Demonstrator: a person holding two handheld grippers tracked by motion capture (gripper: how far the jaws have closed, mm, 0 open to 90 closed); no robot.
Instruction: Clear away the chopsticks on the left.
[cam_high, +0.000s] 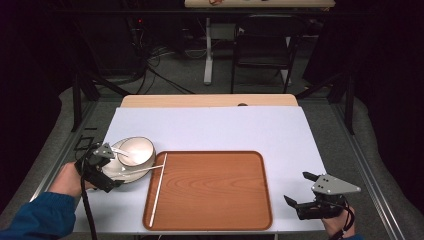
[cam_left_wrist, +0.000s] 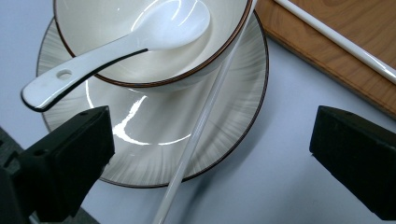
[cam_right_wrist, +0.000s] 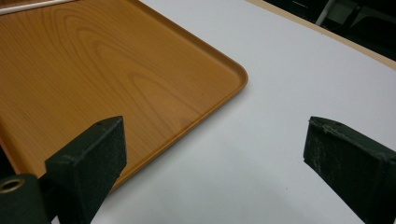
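The plate (cam_high: 119, 172) sits on the white table cover (cam_high: 215, 130), just off the left edge of the wooden tray (cam_high: 210, 192), and it carries a bowl (cam_high: 136, 150) with a dark rim. A white spoon (cam_left_wrist: 121, 44) lies in the bowl, its handle sticking out over the rim toward the left gripper (cam_high: 102, 167). One white chopstick (cam_left_wrist: 205, 116) rests slanted across the plate's edge beside the bowl, its near end reaching down between the jaws in the left gripper view; a second chopstick (cam_high: 158, 187) lies along the left side of the tray.

The left gripper is right at the near-left side of the plate, jaws spread wide. In its own view the plate's rim lies between and just ahead of the two black jaws, with the left jaw over the plate's near edge; whether it touches cannot be told.

The right gripper (cam_high: 302, 192) hovers well apart from the plate, past the tray's near-right corner, over the table cover. Its jaws also stand wide, with nothing between them but bare cover and the tray's corner.
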